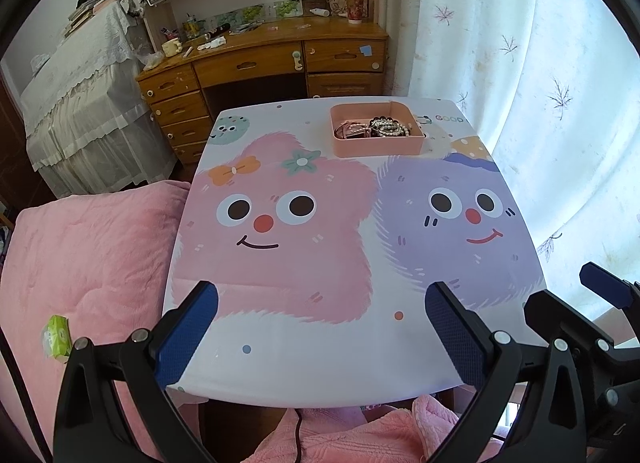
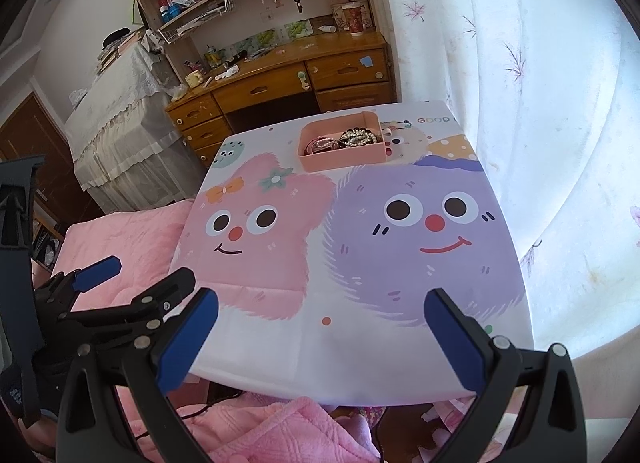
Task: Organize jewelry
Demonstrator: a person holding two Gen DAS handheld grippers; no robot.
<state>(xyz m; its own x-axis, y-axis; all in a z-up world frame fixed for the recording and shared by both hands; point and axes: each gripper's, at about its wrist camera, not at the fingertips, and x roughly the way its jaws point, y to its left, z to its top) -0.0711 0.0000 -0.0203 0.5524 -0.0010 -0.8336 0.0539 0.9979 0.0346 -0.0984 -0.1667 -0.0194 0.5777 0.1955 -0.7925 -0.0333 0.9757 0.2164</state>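
Both grippers sit at the near edge of the table [image 1: 280, 363], above a pink blanket [image 1: 92, 255] that covers the bed on the left. Left gripper [image 1: 322, 333]: jaws spread wide, nothing between the blue pads. Right gripper [image 2: 320, 337]: jaws likewise spread wide and empty. Each is seen from its own camera, and each shows at the margin of the other view, so the two are close side by side.

Task object: a pink tray [image 1: 376, 145] stands at the far end of the table, toward the curtain [image 1: 540, 103] side, well apart from both grippers. Inside lies a tangled heap of jewelry [image 1: 376, 128]: pearl-like strands, dark beads and a reddish band. Individual pieces cannot be separated by eye. No jewelry lies on the cartoon-printed tabletop outside the tray.

Step in hand, as judged: either the start of the task or its close; the views do not settle which.

Next move, if sorting remains: advance one gripper across the table to the tray, lower it over a single strand at the top of the heap, and close narrowly. Risk: tangled strands may lift together.
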